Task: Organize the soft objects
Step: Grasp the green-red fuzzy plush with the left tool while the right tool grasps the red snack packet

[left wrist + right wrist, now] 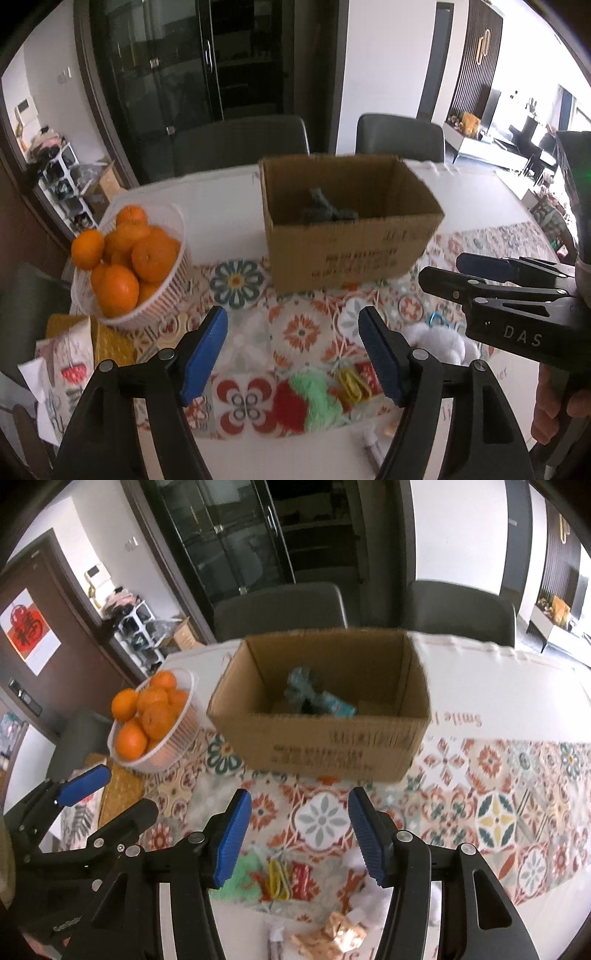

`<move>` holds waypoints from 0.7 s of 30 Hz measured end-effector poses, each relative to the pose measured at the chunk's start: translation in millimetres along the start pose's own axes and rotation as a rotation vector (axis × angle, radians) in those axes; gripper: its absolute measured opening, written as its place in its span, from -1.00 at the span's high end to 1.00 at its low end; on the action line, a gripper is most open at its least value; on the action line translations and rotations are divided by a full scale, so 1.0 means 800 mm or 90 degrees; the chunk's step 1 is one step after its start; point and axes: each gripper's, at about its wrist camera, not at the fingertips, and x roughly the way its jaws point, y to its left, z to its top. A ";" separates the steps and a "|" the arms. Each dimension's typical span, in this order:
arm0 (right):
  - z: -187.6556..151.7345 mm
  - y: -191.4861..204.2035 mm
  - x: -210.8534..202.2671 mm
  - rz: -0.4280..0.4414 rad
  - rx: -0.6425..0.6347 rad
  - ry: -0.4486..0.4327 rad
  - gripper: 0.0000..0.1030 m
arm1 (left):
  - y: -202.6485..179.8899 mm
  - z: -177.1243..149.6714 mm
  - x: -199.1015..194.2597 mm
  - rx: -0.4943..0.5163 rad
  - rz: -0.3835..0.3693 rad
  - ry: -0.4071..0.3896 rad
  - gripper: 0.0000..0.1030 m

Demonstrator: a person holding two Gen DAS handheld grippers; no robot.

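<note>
Cardboard box [347,221] far centre already holds a teal plush [314,698]. Both grippers, left gripper [293,354] and right gripper [297,838], have jaws apart and empty; drop left onto the near red-green plush [306,402], pinch mid-body, lift clear of clips.

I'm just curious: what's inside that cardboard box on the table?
Inside the cardboard box lies one dark teal soft item, blurred. The near wall hides part of the floor, so more could lie there.

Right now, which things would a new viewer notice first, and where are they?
The open cardboard box stands mid-table with a teal plush toy inside. To its left, a white basket holds oranges. Nearer, between the open left gripper fingers, lies a red-and-green plush.
</note>
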 end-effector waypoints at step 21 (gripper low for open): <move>-0.068 0.001 0.091 0.022 0.041 0.155 -0.08 | 0.018 -0.073 0.089 -0.040 -0.081 0.180 -0.41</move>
